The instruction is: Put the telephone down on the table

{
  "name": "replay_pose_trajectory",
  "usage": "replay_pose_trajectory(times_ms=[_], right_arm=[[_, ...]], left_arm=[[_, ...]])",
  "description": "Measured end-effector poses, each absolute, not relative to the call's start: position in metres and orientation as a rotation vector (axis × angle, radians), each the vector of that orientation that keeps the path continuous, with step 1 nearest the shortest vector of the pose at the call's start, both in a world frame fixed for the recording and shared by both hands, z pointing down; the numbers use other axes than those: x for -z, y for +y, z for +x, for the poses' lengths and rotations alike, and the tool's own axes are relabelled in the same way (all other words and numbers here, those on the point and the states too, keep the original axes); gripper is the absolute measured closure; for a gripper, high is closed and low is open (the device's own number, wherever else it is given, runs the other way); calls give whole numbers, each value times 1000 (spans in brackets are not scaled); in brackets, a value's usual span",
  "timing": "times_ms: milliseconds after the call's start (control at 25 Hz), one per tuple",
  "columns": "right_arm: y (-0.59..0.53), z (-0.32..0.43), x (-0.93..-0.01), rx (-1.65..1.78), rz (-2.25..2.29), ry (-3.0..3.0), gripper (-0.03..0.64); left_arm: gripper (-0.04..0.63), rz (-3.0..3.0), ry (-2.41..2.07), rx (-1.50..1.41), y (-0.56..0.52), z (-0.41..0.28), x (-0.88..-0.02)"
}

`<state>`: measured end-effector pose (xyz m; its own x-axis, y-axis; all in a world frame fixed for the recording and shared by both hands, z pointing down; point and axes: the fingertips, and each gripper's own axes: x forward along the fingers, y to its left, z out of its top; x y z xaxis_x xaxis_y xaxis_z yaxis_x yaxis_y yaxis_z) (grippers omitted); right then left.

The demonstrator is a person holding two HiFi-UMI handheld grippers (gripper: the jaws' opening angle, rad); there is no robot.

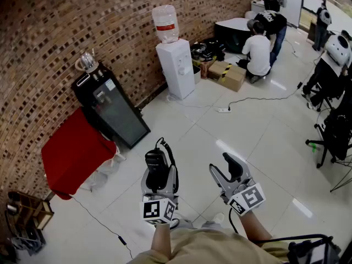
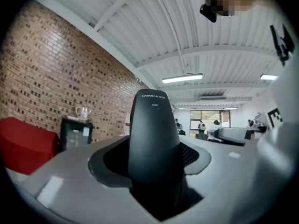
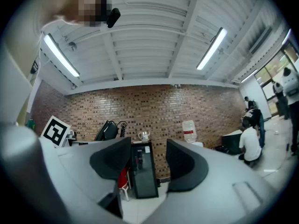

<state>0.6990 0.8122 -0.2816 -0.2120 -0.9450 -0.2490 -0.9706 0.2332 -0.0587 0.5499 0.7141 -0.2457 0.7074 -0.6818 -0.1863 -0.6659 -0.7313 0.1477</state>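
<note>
I was in the carrying part of the job, as I judged it. The black plastic telephone handset [image 1: 155,159] was up in the air in front of me, over the pale tiled floor [image 1: 220,131] and well apart from any table. My left gripper [image 1: 160,181] had its jaws closed tight on the handset's lower body. In the left gripper view the dark shell [image 2: 154,139] stood upright between them and filled the gap, and its coiled cord [image 1: 166,146] looped behind it.

My right gripper [image 1: 225,169] was beside it, near but not touching. Its jaws stood well apart with nothing between them. Through the gap I saw only the black glass-fronted cabinet [image 3: 142,174] against the brick wall.

The likeliest place to set the handset down was the table draped in red cloth [image 1: 74,153], off to my left by that cabinet — though I could not be sure it was the one meant. The next move called for carrying the handset over that top, lowering it until it rested flat, and only then letting the left jaws part. The cord needed watching — it could snag or drag.
</note>
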Motion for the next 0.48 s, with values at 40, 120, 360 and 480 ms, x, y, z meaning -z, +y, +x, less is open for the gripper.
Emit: replay_pose_trajectory(times_ms=[40, 120, 360, 480], right_arm=[[802, 687, 291, -170, -1785, 2282, 390], [786, 658, 306, -175, -1739, 2302, 390], [739, 521, 308, -188, -1511, 2486, 390], [705, 466, 301, -163, -1417, 2530, 390]], left_arm=[[318, 2841, -1155, 354, 709, 535, 256], [318, 2842, -1212, 362, 702, 505, 273], [318, 2760, -1396, 408, 675, 384, 281], [318, 2716, -1471, 406, 659, 330, 271]])
